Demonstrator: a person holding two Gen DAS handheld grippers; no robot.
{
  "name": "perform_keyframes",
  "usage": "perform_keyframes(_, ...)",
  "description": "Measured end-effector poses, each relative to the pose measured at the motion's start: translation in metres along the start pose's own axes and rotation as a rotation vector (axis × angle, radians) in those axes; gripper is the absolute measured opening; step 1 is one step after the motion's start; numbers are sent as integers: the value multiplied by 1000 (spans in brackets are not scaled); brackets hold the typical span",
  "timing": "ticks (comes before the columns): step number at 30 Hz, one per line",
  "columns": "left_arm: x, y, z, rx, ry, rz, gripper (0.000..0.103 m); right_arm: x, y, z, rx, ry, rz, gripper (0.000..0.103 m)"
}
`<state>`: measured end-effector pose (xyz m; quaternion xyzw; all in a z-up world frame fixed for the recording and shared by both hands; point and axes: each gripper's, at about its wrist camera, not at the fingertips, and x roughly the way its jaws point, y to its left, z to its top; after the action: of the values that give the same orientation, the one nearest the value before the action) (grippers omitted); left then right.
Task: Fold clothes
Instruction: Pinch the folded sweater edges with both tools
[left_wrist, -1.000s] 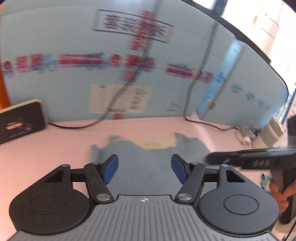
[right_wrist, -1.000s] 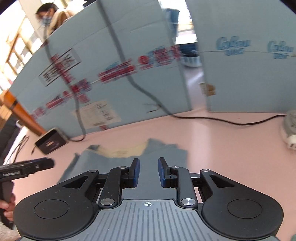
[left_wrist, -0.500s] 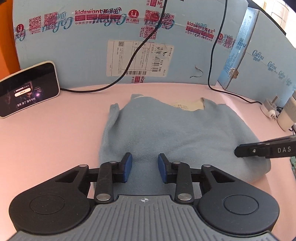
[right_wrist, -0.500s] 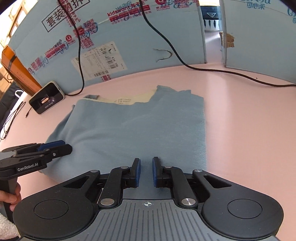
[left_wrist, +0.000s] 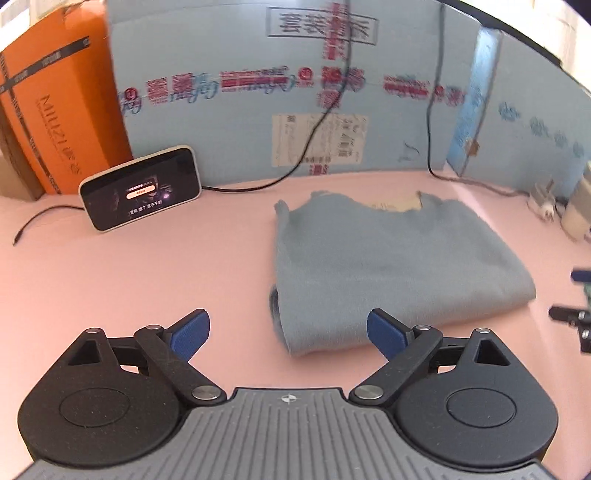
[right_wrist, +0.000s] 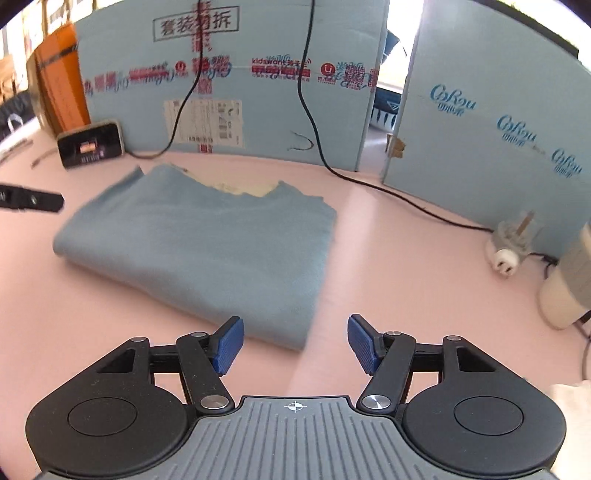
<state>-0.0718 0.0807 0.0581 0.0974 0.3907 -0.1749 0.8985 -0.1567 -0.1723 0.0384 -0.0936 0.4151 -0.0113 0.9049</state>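
A blue sweater (left_wrist: 388, 266) lies folded into a flat rectangle on the pink table (left_wrist: 129, 280), its cream collar label at the far edge. My left gripper (left_wrist: 288, 328) hovers at the sweater's near left corner. Its jaws are opening wide, and the blue pads (left_wrist: 190, 332) press on nothing. My right gripper (right_wrist: 295, 338) hovers at the near right corner of the sweater (right_wrist: 207, 251); its jaws are opening too, and its pads (right_wrist: 229, 341) do not touch the cloth. Each view shows the other gripper at its edge: the right gripper (left_wrist: 576, 317), the left gripper (right_wrist: 29, 199).
Blue cardboard panels (left_wrist: 332, 110) wall off the back, with black cables (right_wrist: 388, 192) running down onto the table. A small screen device (left_wrist: 140, 188) and an orange box (left_wrist: 55, 103) stand at the back left. A white plug (right_wrist: 509, 251) and a cream object (right_wrist: 565, 291) sit right.
Both grippers, nearly shut over the sweater's near edge half a second ago, have pulled apart toward its corners and opened. The sweater now lies free on the table.
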Motion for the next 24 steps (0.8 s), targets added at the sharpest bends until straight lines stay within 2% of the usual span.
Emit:
perform_keyframes(2,-2,-21,-11,161,-18,16,92,-3,13,-4,-130,5,-70,64)
perform_keyframes(4,-1,-48,-15,359,-31,65,92,-4,27,-6,-261,-5,-112,64)
perform_keyframes(9,11,-95,-36,838,-88,238,93,10,67,-14,-637,-74,-237,64)
perform_keyframes(12,20,-100,-50,1020,-96,297,93,17,76,-18,-778,-90,-242,64)
perform_keyframes(16,25,-95,-56,1116,-159,376,101,25,81,-25,-892,-87,-248,65)
perform_keyframes(19,27,-95,-50,1140,-191,360,103,34,86,-30,-956,-94,-262,68)
perform_keyframes(24,35,-95,-44,1146,-254,308,103,48,94,-35,-1070,-173,-303,68)
